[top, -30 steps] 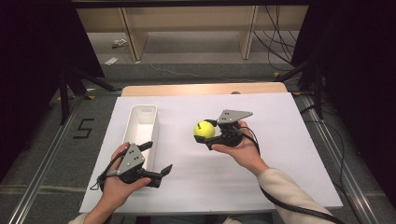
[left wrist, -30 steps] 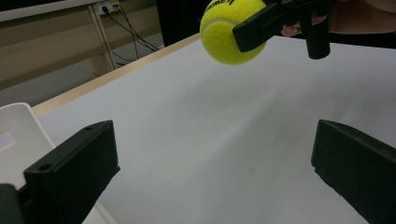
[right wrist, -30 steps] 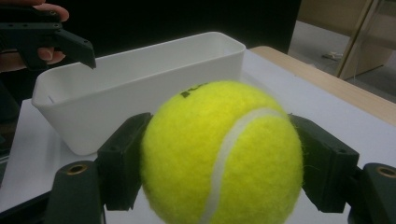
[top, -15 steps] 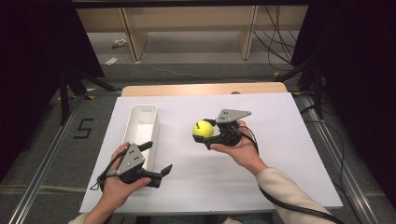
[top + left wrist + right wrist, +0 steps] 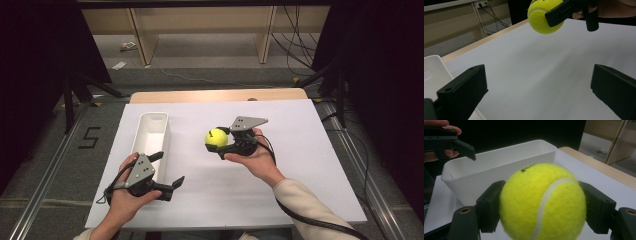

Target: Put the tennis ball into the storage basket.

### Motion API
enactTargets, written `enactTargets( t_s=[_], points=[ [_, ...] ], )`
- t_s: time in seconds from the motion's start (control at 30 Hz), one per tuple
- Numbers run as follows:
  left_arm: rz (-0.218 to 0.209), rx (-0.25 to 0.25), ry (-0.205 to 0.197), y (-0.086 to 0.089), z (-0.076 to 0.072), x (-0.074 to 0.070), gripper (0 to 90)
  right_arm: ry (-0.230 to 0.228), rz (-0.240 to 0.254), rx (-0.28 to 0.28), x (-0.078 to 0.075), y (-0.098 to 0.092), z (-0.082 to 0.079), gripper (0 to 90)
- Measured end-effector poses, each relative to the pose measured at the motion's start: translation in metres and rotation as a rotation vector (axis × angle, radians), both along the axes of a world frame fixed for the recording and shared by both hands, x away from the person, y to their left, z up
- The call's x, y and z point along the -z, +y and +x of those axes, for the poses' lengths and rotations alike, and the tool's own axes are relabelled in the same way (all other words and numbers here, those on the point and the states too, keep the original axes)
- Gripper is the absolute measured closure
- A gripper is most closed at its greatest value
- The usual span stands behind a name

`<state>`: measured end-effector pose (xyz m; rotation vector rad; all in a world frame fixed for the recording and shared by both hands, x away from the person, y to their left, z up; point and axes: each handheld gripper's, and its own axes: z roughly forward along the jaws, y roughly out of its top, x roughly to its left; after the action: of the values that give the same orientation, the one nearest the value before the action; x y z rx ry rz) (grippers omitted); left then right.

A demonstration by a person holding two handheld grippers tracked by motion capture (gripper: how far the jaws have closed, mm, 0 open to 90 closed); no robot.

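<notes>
A yellow tennis ball point(image 5: 216, 137) point(image 5: 542, 203) point(image 5: 545, 15) is held above the white table sheet point(image 5: 280, 190), gripped by my right gripper point(image 5: 220, 141) point(image 5: 541, 207), whose jaws press on both its sides. A long white bin point(image 5: 151, 137) point(image 5: 496, 167) lies to the ball's left. My left gripper point(image 5: 170, 172) point(image 5: 539, 90) is low near the bin's near end, jaws wide apart with nothing between them. In the left gripper view the ball hangs ahead and above, held by the other gripper.
The white sheet covers a wooden table point(image 5: 215, 95). Shelving legs point(image 5: 265, 30) and cables point(image 5: 300, 45) lie on the floor beyond. Metal rails point(image 5: 45, 175) run along both sides. Bare sheet point(image 5: 300, 130) stretches right of the right hand.
The right gripper with the ball has drifted slightly left toward the bin. The left gripper has stayed put.
</notes>
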<state>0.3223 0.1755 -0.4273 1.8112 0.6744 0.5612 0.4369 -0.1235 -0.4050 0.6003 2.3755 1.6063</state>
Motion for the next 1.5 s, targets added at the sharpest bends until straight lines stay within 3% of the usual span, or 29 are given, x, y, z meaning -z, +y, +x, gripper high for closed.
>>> enactTargets(
  t_s=[1.5],
  points=[
    [0.003, 0.003, -0.002, 0.0001, 0.0, -0.0002, 0.2, -0.001, 0.008, -0.008, -0.0004, 0.0076, 0.0036, 27.1]
  ],
)
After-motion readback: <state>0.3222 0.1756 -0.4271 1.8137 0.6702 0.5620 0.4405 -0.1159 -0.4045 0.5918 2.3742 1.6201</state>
